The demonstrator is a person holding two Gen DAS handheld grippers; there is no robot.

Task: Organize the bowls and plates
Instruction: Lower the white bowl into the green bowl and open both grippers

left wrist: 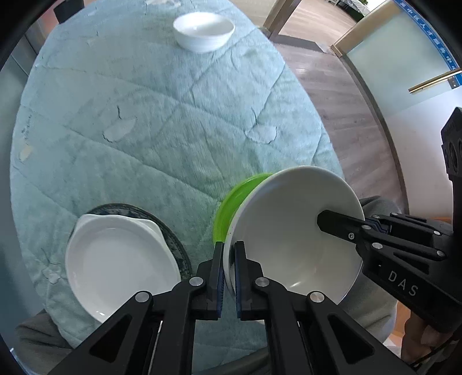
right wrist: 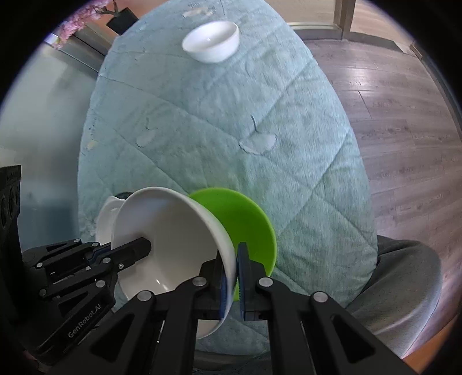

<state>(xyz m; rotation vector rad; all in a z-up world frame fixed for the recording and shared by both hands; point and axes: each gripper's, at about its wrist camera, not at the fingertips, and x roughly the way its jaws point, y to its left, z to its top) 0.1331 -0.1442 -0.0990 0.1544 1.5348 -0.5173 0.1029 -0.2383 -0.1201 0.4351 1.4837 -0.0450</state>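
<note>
A large white bowl (left wrist: 291,230) is held above the table between both grippers. My left gripper (left wrist: 228,268) is shut on its left rim. My right gripper (right wrist: 234,271) is shut on its right rim; it also shows in the left wrist view (left wrist: 346,225). The bowl (right wrist: 170,239) hangs over a green plate (left wrist: 234,204) (right wrist: 245,219) lying on the table. A white plate (left wrist: 115,259) sits on a dark patterned plate (left wrist: 173,239) at the near left. A small white bowl (left wrist: 203,31) (right wrist: 212,40) stands at the far side.
The round table carries a pale teal quilted cloth (left wrist: 173,115) (right wrist: 231,129). Wood floor (right wrist: 404,115) lies to the right, with a glass door and brass handle (left wrist: 433,80). Pink flowers (right wrist: 80,20) stand at the far left.
</note>
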